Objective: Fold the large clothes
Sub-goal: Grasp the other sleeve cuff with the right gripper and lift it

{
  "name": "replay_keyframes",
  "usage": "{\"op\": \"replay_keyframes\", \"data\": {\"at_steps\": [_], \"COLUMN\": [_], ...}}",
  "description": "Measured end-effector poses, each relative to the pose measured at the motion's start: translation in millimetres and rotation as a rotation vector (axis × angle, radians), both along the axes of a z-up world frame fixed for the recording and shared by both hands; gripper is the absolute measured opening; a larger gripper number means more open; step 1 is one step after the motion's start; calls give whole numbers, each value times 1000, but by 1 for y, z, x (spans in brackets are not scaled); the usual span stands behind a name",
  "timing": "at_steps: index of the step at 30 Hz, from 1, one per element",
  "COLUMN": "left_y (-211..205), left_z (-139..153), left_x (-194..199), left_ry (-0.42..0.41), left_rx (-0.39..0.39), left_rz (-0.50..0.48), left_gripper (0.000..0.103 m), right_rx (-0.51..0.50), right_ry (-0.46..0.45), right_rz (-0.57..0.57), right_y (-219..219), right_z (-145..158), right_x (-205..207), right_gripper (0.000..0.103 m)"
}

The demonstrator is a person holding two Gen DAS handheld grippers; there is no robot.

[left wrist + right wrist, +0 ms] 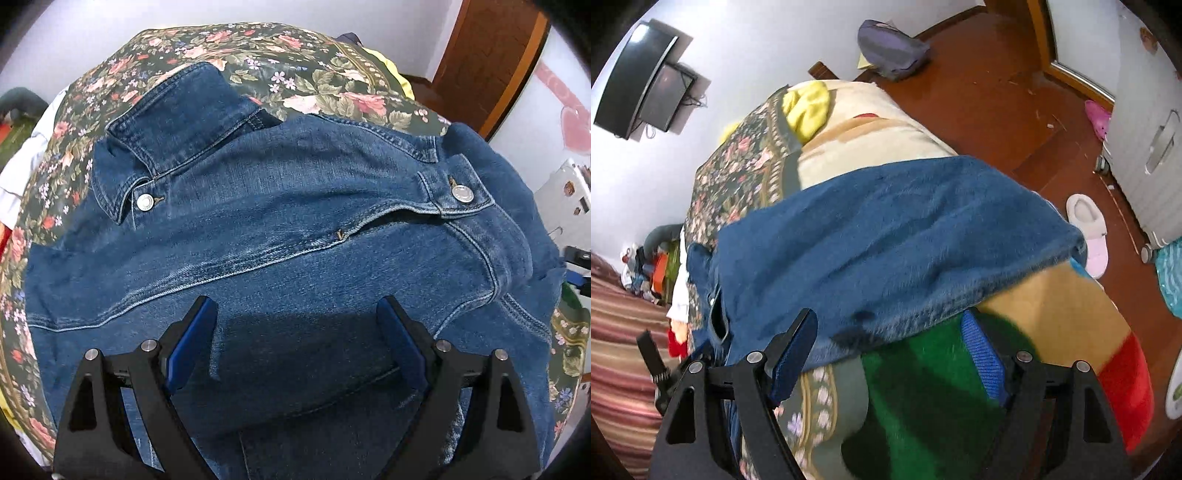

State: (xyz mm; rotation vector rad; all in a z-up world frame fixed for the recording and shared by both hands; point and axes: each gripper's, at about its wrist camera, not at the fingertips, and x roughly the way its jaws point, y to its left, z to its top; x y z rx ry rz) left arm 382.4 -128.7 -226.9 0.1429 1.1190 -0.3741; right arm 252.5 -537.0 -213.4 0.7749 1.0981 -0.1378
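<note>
A bed with a floral cover (325, 62) carries the denim jacket (295, 229), spread flat, collar at the far side. The left tool (295, 325) hovers just above its back panel, jaws wide apart, holding nothing. The right tool (890, 339) is likewise spread at the jacket's hem edge, over a multicoloured blanket (1052, 317). A slipper (1089, 232) lies on the floor.

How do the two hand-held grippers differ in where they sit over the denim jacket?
The left hand-held gripper hangs over the middle of the denim jacket, denim filling the gap between its fingers; the right hand-held gripper sits at the jacket's edge, its gap showing mostly the green blanket. The left view shows the collar and metal buttons; the right shows only plain denim. Both are open, holding nothing.
</note>
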Motion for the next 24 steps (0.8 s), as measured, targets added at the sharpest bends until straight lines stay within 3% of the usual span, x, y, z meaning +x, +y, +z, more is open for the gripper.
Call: {"op": "replay_keyframes", "data": {"at_steps": [3,7,11,16,24], "left_y": [7,13,16,24,66], "left_z": [-2,-4,-1,14,49], "left_x": [1,3,3,-6,-21], "left_ry": [22,35,19,-65,-160], "left_rx": [-33,-57,-49,1,-22], "left_rz": [18,40,61,73,136], "left_gripper": [91,91,90,90,90], "right_rx": [-17,-78,-159,-196,-261], "right_ry": [10,27,-5,-93,-340], "right_rz": [-28,-54,-44,-24,82], "right_y": [-3,-4,-4,2,51], "right_z": [-11,-19,-4,33,140], "right_x": [14,32,39,43,63], "right_gripper": [73,46,20,14,10]}}
